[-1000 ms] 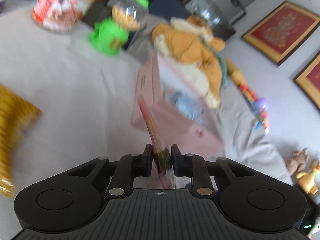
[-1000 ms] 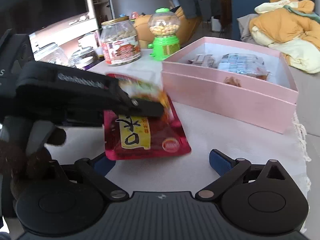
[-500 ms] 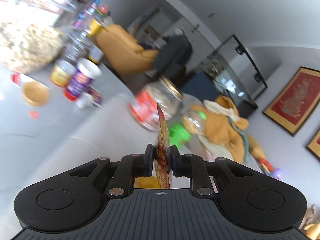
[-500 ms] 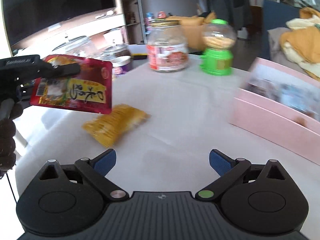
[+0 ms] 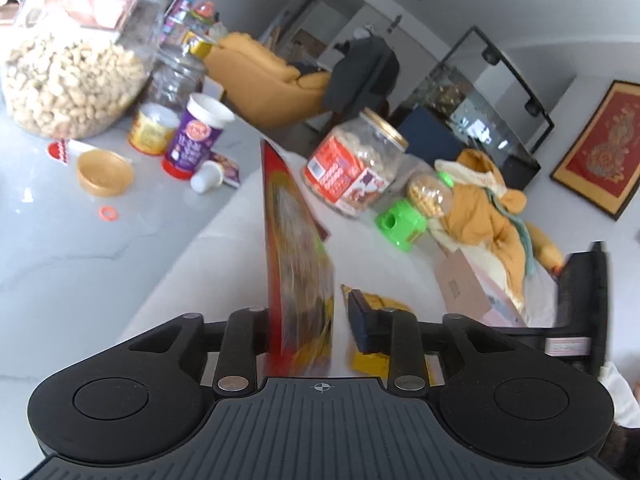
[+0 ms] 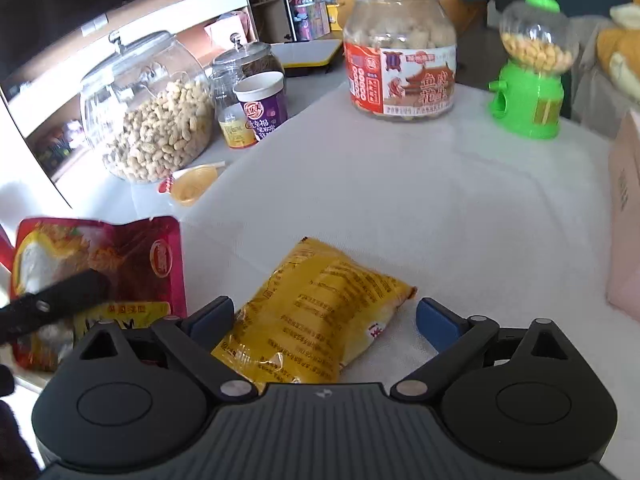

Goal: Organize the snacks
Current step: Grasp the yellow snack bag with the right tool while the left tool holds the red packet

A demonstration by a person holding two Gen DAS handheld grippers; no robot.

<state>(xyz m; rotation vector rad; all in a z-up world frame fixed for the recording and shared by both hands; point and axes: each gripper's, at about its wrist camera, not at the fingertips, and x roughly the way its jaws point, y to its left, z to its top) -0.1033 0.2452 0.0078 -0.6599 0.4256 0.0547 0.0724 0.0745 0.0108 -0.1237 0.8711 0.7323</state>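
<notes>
A red snack packet (image 5: 296, 248) stands on edge between the jaws of my left gripper (image 5: 310, 320). The jaws are opening: the packet leans on the left finger, with a gap to the right finger. In the right wrist view the same red packet (image 6: 132, 264) hangs at the lower left over the table's edge. A yellow snack packet (image 6: 316, 316) lies flat on the white cloth. My right gripper (image 6: 324, 316) straddles it with jaws wide and closing, and the blue pads stay clear of the packet. A pink box (image 6: 626, 208) shows at the right edge.
At the back of the cloth stand a labelled peanut jar (image 6: 400, 48) and a green candy dispenser (image 6: 528, 96). A big glass jar of peanuts (image 6: 148, 120), a purple cup (image 6: 262, 108) and small tins crowd the counter to the left.
My left gripper swung from the pink box toward the jars with the red packet, and its jaws have parted. My right gripper moved left over the yellow packet and narrowed slightly.
</notes>
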